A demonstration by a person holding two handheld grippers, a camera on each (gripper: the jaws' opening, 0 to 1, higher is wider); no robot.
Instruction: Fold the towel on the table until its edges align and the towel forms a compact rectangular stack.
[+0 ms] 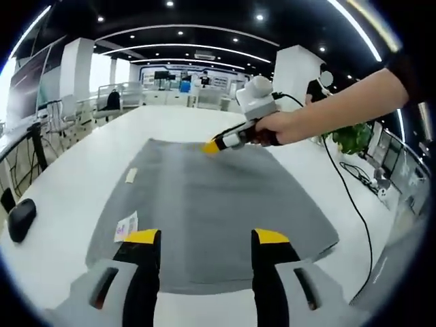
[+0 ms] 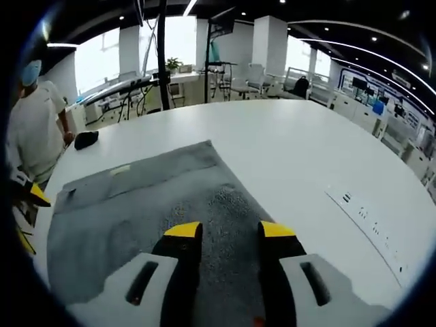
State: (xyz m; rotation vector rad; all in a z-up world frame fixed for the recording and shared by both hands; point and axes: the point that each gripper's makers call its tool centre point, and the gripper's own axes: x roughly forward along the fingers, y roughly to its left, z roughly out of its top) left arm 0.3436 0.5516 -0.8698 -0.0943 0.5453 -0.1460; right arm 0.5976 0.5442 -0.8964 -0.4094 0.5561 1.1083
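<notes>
Open tongs [image 1: 206,237] over flat towel [image 1: 204,204]

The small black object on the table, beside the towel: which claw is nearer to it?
Left. The left claw sits at the towel's near edge, with the black object off to its side. The right claw hovers at the towel's far edge, farther away.

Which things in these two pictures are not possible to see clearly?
- Left gripper view: the near edge of the grey towel is hidden behind the left gripper.
- Left gripper view: print on the towel's label is too small to read.
- Left gripper view: whether the right gripper pinches the towel's far edge is too small to tell.
- Right gripper view: markings on the white table are too small.
</notes>
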